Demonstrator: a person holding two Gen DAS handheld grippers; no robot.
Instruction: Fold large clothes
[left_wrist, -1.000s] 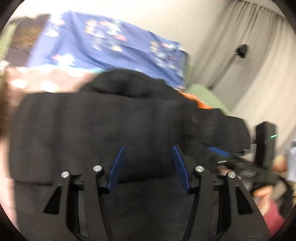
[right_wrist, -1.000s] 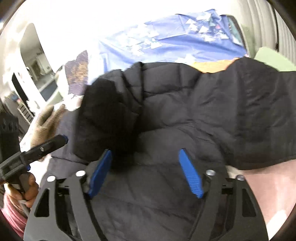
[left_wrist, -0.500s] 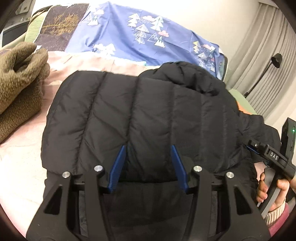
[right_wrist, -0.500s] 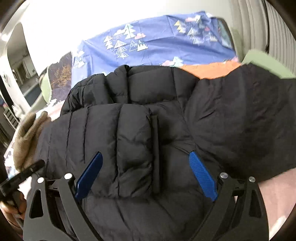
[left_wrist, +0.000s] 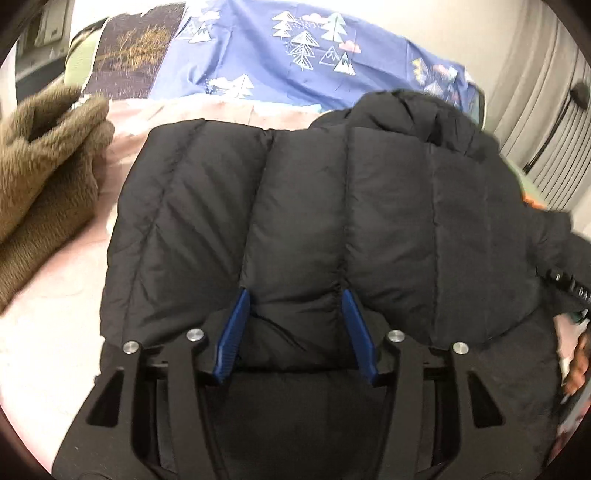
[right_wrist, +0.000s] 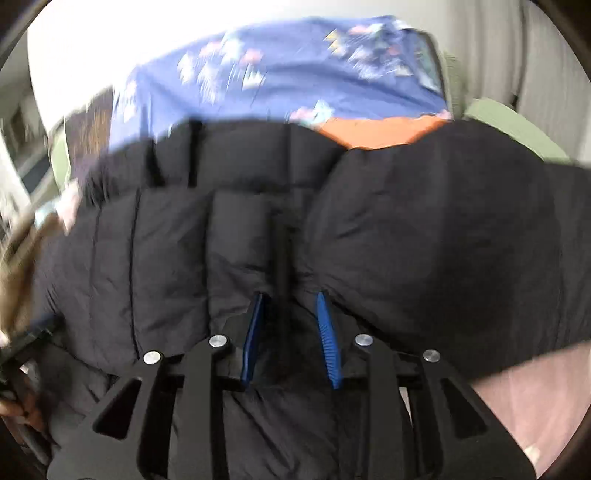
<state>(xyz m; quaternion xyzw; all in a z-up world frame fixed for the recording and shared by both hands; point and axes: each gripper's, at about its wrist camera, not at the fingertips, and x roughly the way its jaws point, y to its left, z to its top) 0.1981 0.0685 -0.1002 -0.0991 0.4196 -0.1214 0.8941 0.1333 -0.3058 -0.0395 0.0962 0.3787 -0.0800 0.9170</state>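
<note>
A black quilted puffer jacket (left_wrist: 369, 203) lies folded on the bed and fills both views. My left gripper (left_wrist: 294, 293) is closed on a puffed panel at the jacket's near edge; the padding bulges between the blue pads. In the right wrist view, which is blurred, the jacket (right_wrist: 424, 240) lies under my right gripper (right_wrist: 290, 295). Its jaws are closing on a pinch of fabric beside the dark front strip, and creases run out from the pad tips. The right tool's black body (left_wrist: 569, 291) and a hand (left_wrist: 576, 365) show at the left view's right edge.
A brown fleece garment (left_wrist: 40, 166) lies in a heap to the left on the pink bed cover (left_wrist: 44, 314). A blue tree-print sheet (left_wrist: 295, 55) lies at the back by the wall. An orange garment (right_wrist: 380, 129) peeks out behind the jacket. Curtains hang to the right.
The left gripper came down closer to the jacket, still gripping the panel. The right gripper's jaws went from wide apart over the jacket to narrow, pinching fabric.
</note>
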